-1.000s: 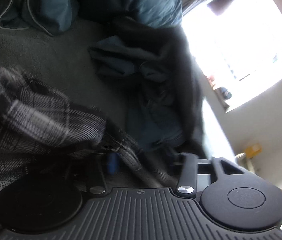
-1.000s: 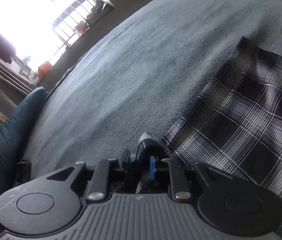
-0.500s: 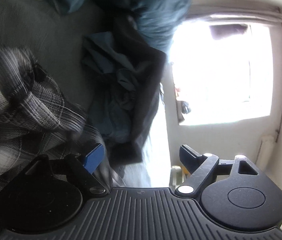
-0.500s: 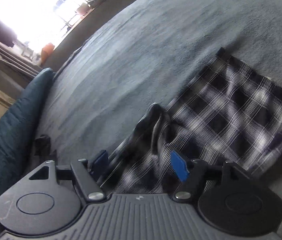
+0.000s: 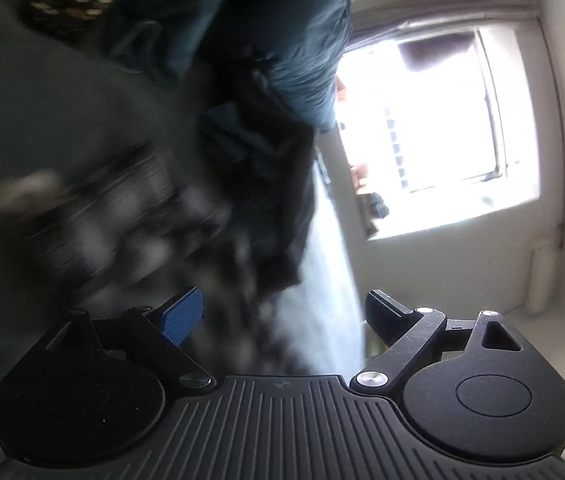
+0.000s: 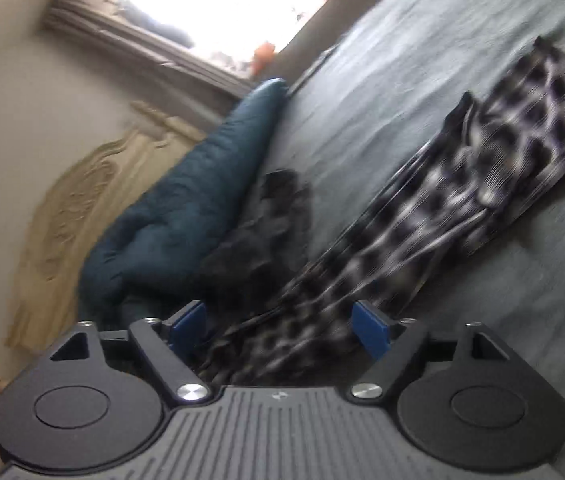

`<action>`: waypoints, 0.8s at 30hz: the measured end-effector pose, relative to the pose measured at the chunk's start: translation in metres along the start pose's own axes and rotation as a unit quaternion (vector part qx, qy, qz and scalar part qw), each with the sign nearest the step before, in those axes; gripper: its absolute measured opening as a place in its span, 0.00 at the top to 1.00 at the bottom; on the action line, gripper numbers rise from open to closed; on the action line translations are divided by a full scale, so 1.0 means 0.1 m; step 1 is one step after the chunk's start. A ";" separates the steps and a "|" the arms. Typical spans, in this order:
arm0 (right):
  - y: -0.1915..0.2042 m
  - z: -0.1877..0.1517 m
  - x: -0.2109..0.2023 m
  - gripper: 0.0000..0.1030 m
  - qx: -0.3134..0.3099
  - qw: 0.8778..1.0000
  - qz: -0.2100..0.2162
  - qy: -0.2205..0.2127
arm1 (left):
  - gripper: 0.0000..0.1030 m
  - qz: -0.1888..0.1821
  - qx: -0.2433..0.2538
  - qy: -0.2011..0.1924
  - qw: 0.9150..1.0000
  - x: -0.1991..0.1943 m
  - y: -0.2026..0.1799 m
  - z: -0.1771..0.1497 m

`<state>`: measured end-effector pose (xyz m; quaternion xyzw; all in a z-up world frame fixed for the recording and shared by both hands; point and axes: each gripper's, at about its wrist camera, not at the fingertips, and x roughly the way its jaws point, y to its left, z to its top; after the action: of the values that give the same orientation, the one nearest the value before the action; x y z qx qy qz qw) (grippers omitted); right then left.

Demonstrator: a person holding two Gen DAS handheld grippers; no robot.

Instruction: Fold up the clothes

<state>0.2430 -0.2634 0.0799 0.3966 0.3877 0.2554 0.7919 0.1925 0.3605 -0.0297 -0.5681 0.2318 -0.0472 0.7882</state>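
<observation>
Right wrist view: both the right gripper (image 6: 280,326) and left gripper (image 5: 282,314), jaws just opened and released, face the soft, light plaid garment (image 6: 462,184) lying beside the teal pillow (image 6: 186,208); best pinched at corners.

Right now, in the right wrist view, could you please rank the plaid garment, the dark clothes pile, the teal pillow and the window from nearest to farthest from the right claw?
1. Plaid garment: between the open fingers of the right claw.
2. Dark clothes pile: just ahead, left.
3. Teal pillow: behind the pile, farther left.
4. Window: far wall, top.
</observation>
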 end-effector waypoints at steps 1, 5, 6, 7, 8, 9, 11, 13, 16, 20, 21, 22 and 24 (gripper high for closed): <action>-0.04 -0.10 0.05 0.14 0.007 1.000 0.006 0.009 | 0.13 0.011 0.010 -0.001 1.000 -0.02 0.05 -0.10; -0.27 -0.48 0.34 0.13 0.046 0.998 0.025 0.043 | 0.13 0.054 0.041 -0.012 0.998 -0.09 0.32 -0.46; -0.39 -0.54 0.50 0.13 0.065 0.996 0.026 0.050 | 0.14 0.062 0.041 -0.023 0.997 -0.06 0.36 -0.50; -0.51 -0.60 0.64 0.13 0.085 0.995 0.024 0.049 | 0.15 0.069 0.042 -0.035 0.996 -0.04 0.40 -0.53; -0.64 -0.67 0.78 0.13 0.105 0.993 0.021 0.046 | 0.15 0.075 0.044 -0.046 0.995 -0.02 0.43 -0.55; -0.74 -0.71 0.91 0.13 0.115 0.992 0.019 0.041 | 0.15 0.074 0.055 -0.061 0.994 0.00 0.43 -0.56; -0.88 -0.69 1.10 0.13 0.131 0.991 0.009 0.020 | 0.15 0.085 0.082 -0.083 0.989 0.06 0.38 -0.52; -1.01 -0.66 1.27 0.13 0.136 0.991 0.001 -0.003 | 0.18 0.109 0.090 -0.098 0.985 0.13 0.40 -0.45; -1.17 -0.54 1.52 0.14 0.157 0.987 -0.017 -0.026 | 0.20 0.113 0.083 -0.114 0.983 0.23 0.43 -0.32; -1.18 -0.36 1.78 0.12 0.154 0.987 -0.017 -0.040 | 0.23 0.118 0.109 -0.123 0.979 0.42 0.42 -0.27; -1.18 -0.32 1.84 0.11 0.153 0.987 -0.019 -0.038 | 0.23 0.116 0.119 -0.127 0.978 0.45 0.42 -0.27; -1.18 -0.28 1.90 0.10 0.154 0.987 -0.019 -0.037 | 0.23 0.115 0.128 -0.131 0.976 0.47 0.41 -0.29; -1.19 -0.21 2.00 0.09 0.156 0.987 -0.020 -0.036 | 0.24 0.113 0.140 -0.139 0.974 0.48 0.41 -0.33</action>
<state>0.3509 -0.1778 -0.1085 0.5160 0.4022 0.1614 0.7389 0.2131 0.3299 -0.0905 -0.4234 0.1732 0.0896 0.8847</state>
